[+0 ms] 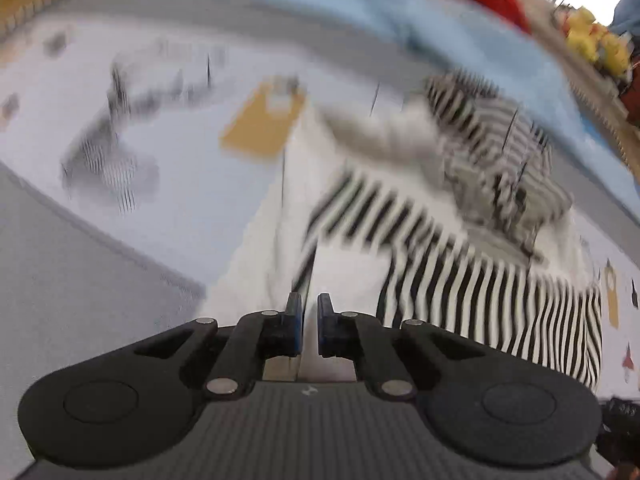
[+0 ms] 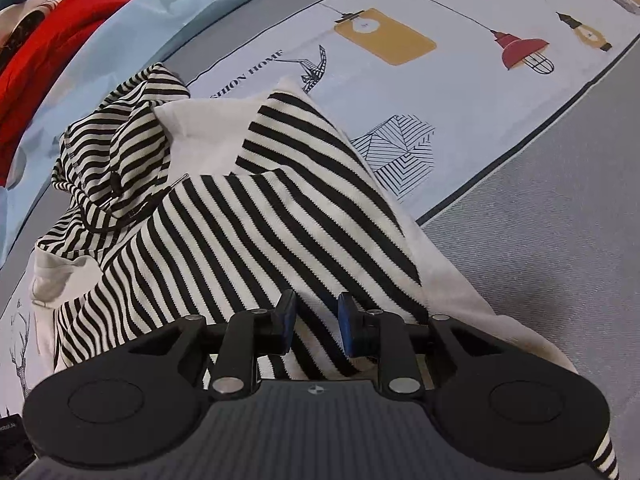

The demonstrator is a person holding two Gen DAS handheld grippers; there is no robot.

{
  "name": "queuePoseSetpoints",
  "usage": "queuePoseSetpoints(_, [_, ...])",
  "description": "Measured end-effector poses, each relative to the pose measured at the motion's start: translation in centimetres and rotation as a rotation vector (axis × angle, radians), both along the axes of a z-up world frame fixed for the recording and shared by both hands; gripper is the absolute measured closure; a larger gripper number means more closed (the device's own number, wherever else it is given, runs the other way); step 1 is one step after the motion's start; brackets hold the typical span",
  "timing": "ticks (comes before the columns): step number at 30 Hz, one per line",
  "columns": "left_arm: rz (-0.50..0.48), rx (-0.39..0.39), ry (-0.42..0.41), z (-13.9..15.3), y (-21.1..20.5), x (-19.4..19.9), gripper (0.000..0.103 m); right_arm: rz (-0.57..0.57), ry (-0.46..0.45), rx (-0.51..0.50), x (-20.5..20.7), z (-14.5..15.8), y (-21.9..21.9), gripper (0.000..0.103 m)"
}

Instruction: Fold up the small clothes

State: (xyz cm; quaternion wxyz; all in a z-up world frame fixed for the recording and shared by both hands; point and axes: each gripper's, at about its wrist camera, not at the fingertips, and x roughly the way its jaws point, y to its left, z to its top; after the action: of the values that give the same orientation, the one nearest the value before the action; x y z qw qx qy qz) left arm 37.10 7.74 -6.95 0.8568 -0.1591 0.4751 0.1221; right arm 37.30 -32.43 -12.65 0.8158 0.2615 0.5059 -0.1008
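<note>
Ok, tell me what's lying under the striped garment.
The striped garment lies on a printed cloth showing lamps and lettering, with a grey surface beside it. The print directly beneath the garment is covered, so anything else under it cannot be seen.

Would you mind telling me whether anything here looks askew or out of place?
The striped garment lies rumpled rather than flat: its hood is bunched up at one end, and a corner is folded over, showing white lining. Nothing looks spilled or damaged.
</note>
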Motion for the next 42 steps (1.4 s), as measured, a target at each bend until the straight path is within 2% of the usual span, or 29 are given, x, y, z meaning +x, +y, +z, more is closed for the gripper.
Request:
queuePoseSetpoints(2, [-0.040, 0.039, -0.082, 1.5, -0.8, -0.2, 0.090, -0.001, -0.007, -0.010, -0.1, 0.2, 0.1, 0.078])
queuePoseSetpoints(4, [-0.090, 0.013, -0.079, 1.2, -1.6, 0.0, 0.089, 0.008, -0.024, -0.019, -0.2, 0.6, 0.4, 0.078])
queuePoseSetpoints(6, [-0.091, -0.124, 0.000, -0.7, -1.3, 0.5, 0.088, 0.029, -0.033, -0.022, -0.2, 0.7, 0.7, 0.078])
queuePoseSetpoints(7, [-0.066, -0.208, 0.066, -2.3, -0.8, 0.7, 0.088, 0.033, -0.027, -0.016, -0.1, 0.6, 0.7, 0.078])
queuePoseSetpoints(8, [-0.043, -0.249, 0.126, -3.5, -0.5, 0.8, 0.088, 0.029, -0.011, 0.002, -0.1, 0.3, 0.6, 0.078])
queuePoseSetpoints(9, [-0.028, -0.248, 0.167, -4.4, -0.3, 0.9, 0.088, 0.015, 0.007, 0.020, -0.1, -0.2, 0.3, 0.079])
queuePoseSetpoints(12, [-0.044, -0.182, 0.151, -3.9, -0.6, 1.2, 0.087, 0.003, 0.010, 0.015, -0.1, -0.2, 0.2, 0.079])
queuePoseSetpoints(14, [-0.058, -0.143, 0.102, -2.7, -1.0, 1.0, 0.072, 0.000, -0.008, 0.003, -0.2, 0.4, 0.3, 0.079])
queuePoseSetpoints(16, [-0.070, -0.130, 0.077, -2.4, -1.3, 0.9, 0.065, 0.008, -0.027, 0.003, -0.3, 0.7, 0.4, 0.079])
queuePoseSetpoints(20, [-0.079, -0.155, 0.146, -3.9, -1.6, 1.4, 0.065, 0.004, 0.012, 0.041, -0.1, -0.2, 0.0, 0.078])
queuePoseSetpoints(22, [-0.076, -0.149, 0.151, -3.9, -1.6, 1.6, 0.065, -0.005, 0.015, 0.047, -0.2, -0.3, -0.2, 0.079])
queuePoseSetpoints(24, [-0.089, -0.134, 0.127, -3.1, -1.9, 1.6, 0.061, -0.011, 0.006, 0.046, -0.4, 0.4, -0.2, 0.078])
queuePoseSetpoints(26, [-0.102, -0.087, 0.093, -1.8, -2.3, 1.2, 0.049, -0.009, -0.013, 0.041, -0.7, 1.1, -0.2, 0.078])
queuePoseSetpoints(29, [-0.126, -0.007, 0.056, -0.3, -3.3, 0.7, 0.042, 0.002, -0.043, 0.012, -1.2, 2.3, -0.1, 0.078])
queuePoseSetpoints(36, [-0.141, 0.062, -0.015, 2.3, -4.2, -0.9, 0.037, 0.101, -0.126, -0.107, -2.8, 5.1, 0.1, 0.076])
queuePoseSetpoints(38, [-0.142, 0.092, -0.048, 3.0, -4.3, -1.5, 0.032, 0.132, -0.134, -0.139, -3.2, 5.5, 0.1, 0.075])
queuePoseSetpoints(42, [-0.170, 0.162, -0.136, 4.4, -5.1, -2.2, 0.032, 0.163, -0.131, -0.205, -3.9, 5.9, -1.0, 0.075])
